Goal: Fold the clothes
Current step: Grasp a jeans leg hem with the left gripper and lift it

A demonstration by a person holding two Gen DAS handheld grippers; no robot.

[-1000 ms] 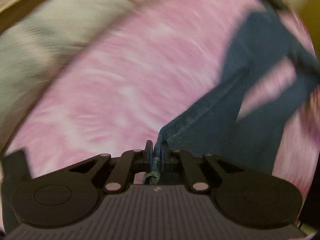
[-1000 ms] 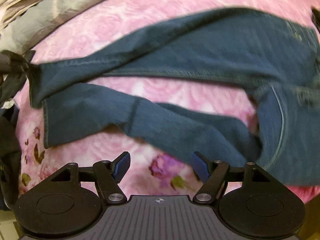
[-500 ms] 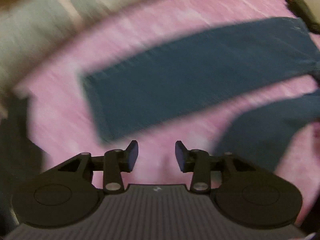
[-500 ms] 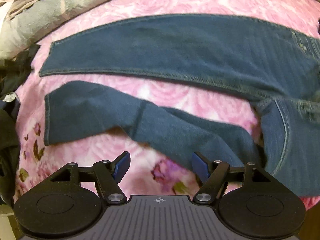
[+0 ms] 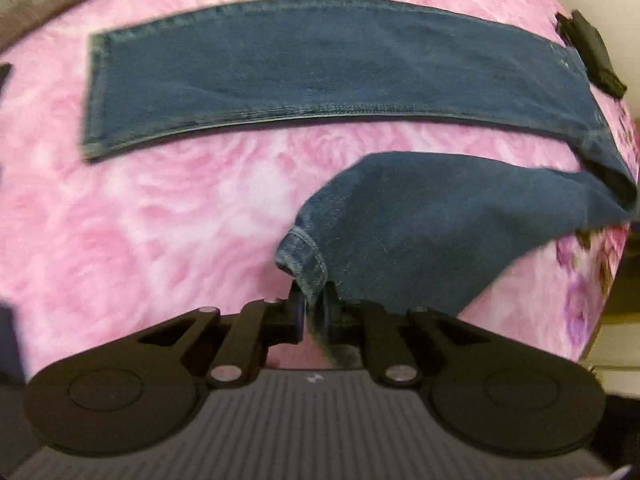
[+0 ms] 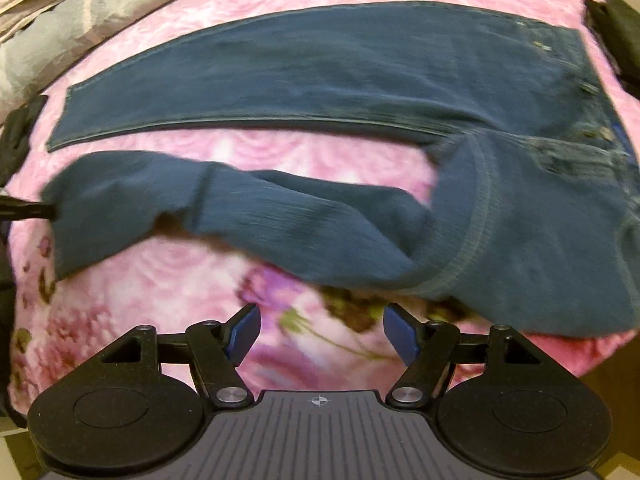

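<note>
A pair of dark blue jeans lies on a pink flowered blanket. The far leg is spread flat and straight. The near leg is rumpled and partly raised. My left gripper is shut on the hem corner of the near leg, and its tip shows at the left edge of the right wrist view as a black finger. My right gripper hangs open above the blanket, just in front of the near leg's thigh, with nothing between its fingers.
A grey and beige quilt lies bunched along the far left of the bed. Dark clothing sits past the jeans' waist at the far right, and more dark cloth lies at the left edge. The bed's edge drops off at the right.
My left gripper let go of the far leg's hem, leaving that leg flat, swung across to the near leg and shut on its hem. The right gripper drifted slightly and stayed open.
</note>
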